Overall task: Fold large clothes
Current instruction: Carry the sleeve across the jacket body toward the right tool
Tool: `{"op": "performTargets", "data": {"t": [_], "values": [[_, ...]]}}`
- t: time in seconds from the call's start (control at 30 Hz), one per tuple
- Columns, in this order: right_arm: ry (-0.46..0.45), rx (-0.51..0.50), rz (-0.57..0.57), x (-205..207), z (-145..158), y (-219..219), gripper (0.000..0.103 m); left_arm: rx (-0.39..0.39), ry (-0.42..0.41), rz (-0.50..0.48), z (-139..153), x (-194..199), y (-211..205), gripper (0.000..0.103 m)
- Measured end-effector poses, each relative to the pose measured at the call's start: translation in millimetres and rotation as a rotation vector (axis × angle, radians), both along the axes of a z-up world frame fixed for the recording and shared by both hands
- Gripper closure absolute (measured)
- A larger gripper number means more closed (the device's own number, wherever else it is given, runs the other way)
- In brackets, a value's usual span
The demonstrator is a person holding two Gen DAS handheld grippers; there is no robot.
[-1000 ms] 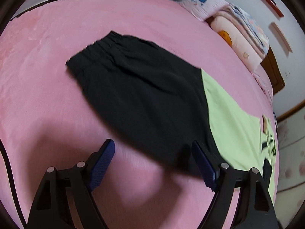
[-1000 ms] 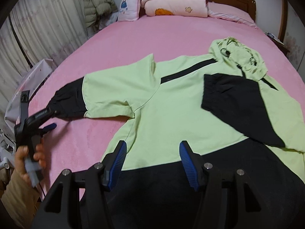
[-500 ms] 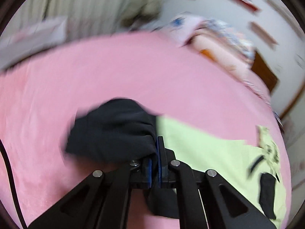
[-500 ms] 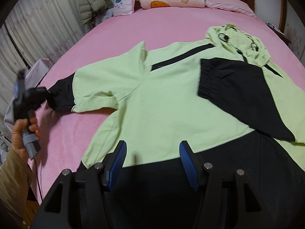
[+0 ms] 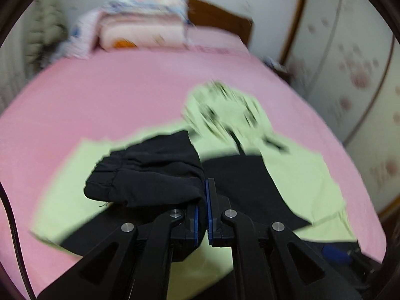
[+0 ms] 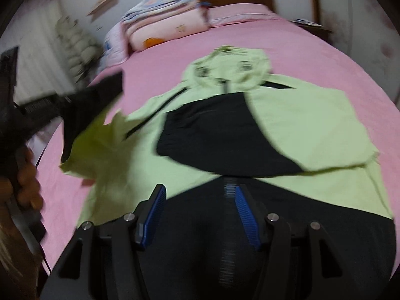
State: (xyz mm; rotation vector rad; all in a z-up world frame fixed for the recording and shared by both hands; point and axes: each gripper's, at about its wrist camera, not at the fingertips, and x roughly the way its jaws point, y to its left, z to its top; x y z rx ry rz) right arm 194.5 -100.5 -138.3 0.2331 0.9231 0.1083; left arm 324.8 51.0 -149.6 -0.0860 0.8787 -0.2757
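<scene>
Sleeve (image 5: 150,175) sits clenched in my left gripper (image 5: 206,210) at frame centre; my right gripper (image 6: 200,215) hangs released over the hoodie (image 6: 312,125).

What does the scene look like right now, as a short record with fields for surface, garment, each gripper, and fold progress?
surface: pink bed
garment: green and black hoodie, spread flat, hood toward the pillows
left gripper: shut on the black sleeve cuff, carrying it over the body
right gripper: open, above the black hem, holding nothing
fold progress: other sleeve already lies across the chest
</scene>
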Motion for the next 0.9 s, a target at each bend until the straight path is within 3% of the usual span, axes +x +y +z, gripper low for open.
{"op": "performTargets", "data": {"t": [0.13, 0.27, 0.3, 0.37, 0.5, 0.67, 0.77, 0.9], "values": [[0.048, 0.014, -0.076, -2.6, -16.2, -44.1, 0.045, 0.11, 0.129, -0.087, -60.0, -2.4, -56.0, 0.097], [0.089, 0.017, -0.098, -4.4, -31.4, -68.6, 0.045, 0.177, 0.205, -0.142, -94.0, -10.5, -76.3, 0.065], [0.092, 0.016, -0.094, -3.5, -32.9, -70.4, 0.045, 0.173, 0.199, -0.155, -92.1, -13.1, -76.6, 0.059], [0.088, 0.015, -0.085, -3.7, -33.0, -69.9, 0.045, 0.151, 0.184, -0.174, -78.3, -20.9, -72.7, 0.034], [0.059, 0.047, -0.047, 2.7, -23.7, -61.7, 0.045, 0.108, 0.114, -0.204, -33.1, -42.7, -46.1, 0.03], [-0.008, 0.058, 0.031, 15.7, 3.2, -34.9, 0.045, 0.068, -0.052, -0.095, 7.8, -73.6, 6.1, 0.013], [-0.048, 0.029, 0.111, 26.3, 18.7, -7.5, 0.045, 0.086, -0.086, 0.007, 12.1, -87.1, 45.8, 0.012], [-0.088, -0.025, 0.241, 38.8, 30.7, 35.4, 0.045, 0.126, -0.029, 0.121, -4.1, -85.7, 89.5, 0.012]]}}
